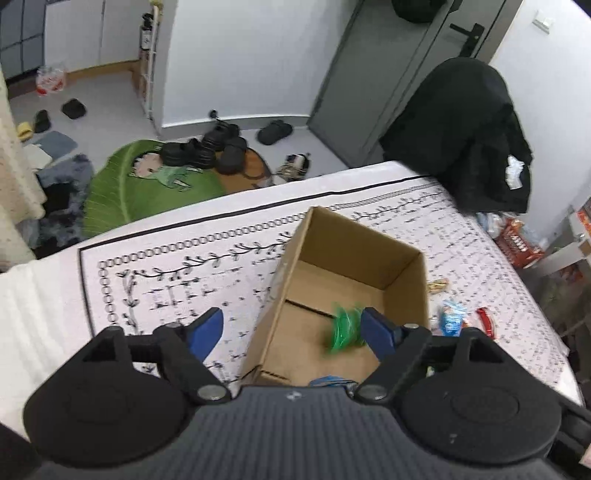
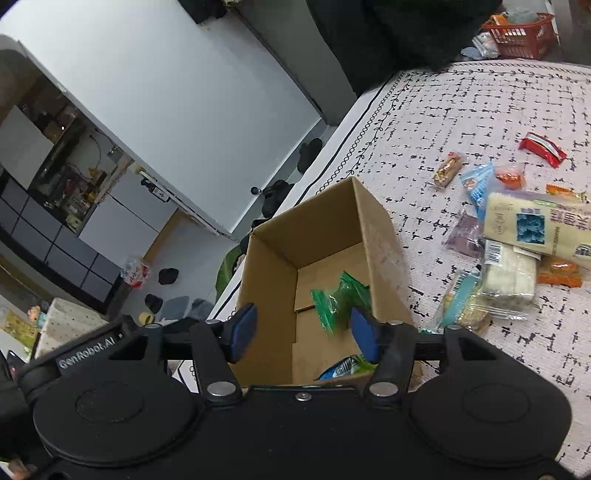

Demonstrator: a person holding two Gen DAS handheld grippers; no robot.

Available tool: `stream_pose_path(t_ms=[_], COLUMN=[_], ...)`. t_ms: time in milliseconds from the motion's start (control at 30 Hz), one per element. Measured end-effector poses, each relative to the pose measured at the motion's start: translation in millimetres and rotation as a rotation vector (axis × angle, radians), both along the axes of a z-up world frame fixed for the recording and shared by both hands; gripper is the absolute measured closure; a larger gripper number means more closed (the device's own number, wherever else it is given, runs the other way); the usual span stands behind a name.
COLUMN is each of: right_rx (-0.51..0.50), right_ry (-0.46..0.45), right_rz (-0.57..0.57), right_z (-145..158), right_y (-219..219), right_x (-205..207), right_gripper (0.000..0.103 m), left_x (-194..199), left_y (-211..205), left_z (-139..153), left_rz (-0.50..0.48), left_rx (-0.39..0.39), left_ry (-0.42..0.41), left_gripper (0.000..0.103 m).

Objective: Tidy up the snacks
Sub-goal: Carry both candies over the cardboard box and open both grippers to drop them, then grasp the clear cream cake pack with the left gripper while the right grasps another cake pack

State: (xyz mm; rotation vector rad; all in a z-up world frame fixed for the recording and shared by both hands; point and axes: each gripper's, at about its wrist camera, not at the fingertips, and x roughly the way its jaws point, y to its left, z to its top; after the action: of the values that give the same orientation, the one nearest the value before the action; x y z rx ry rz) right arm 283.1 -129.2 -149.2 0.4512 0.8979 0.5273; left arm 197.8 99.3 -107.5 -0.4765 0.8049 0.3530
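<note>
Right wrist view carries the one legible brand, "GenRobot.AI", in pale letters on the black body of the right gripper (image 2: 303, 328), whose two blue-padded fingers (image 2: 243, 326) stand wide apart and empty above the open cardboard box (image 2: 373, 236). Inside that box lie two green wrapped snacks (image 2: 341, 295), blurred, and a blue-and-white packet (image 2: 340, 367) against the near wall. Beside the box, on the patterned tablecloth (image 2: 480, 92), a loose heap of snacks spreads out: one red packet (image 2: 542, 146), one small gold-brown bar (image 2: 448, 170), one blue sachet (image 2: 476, 182), one purple sachet (image 2: 463, 234), and a large pale pack (image 2: 535, 227) printed with characters too small to read; its barcode label shows but cannot be made out. Orange wrappers, at least three, peek from around the heap, which overlaps too much for a sure total. A red basket (image 2: 519, 35) sits past the far edge of the cloth. Left wrist view shows the left gripper (image 1: 291, 328) likewise spread wide with nothing between its fingers, one over the cloth and the other over the box (image 1: 351, 243); here the green snacks (image 1: 345, 328) smear into one blur on the box floor, just beside the right-hand blue pad. One leaf-shaped green rug (image 1: 122, 192) lies on the floor beyond the table.
</note>
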Motion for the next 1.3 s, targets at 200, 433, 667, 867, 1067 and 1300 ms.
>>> stream_pose_path(t_ms=[200,433,667,867,1067,1300], right_rx=[-0.008,-0.044,-0.058,-0.065,-0.048,-0.051], right_ry=[-0.008,-0.021,-0.016,-0.007,-0.001,-0.002], right_rz=[-0.038,-0.082,-0.16,-0.204,-0.257,-0.311], right_z=[5,7,5,1,-3,-13], right_y=[-26,-55,-92,-117,-144,-172], right_x=[-3,-3,0,4,8,11], right_gripper=[0.03,0.02,0.01,0.008,0.008,0.008], left_x=[-6,-8,-8,-3,6,15], left_y=[-10,-29,-55,-80,-106,-136], left_z=[4,11,13,17,16,12], left_rz=[0.016,0.009,-0.016,-0.048,-0.103,-0.163], left_rx=[0.017,0.019,0.003,0.003,-0.011,-0.022], left_ry=[-0.007,-0.036,-0.058,-0.057,-0.036,-0.042], left_gripper=[0.011,0.0,0.0,0.0,0.0,0.001])
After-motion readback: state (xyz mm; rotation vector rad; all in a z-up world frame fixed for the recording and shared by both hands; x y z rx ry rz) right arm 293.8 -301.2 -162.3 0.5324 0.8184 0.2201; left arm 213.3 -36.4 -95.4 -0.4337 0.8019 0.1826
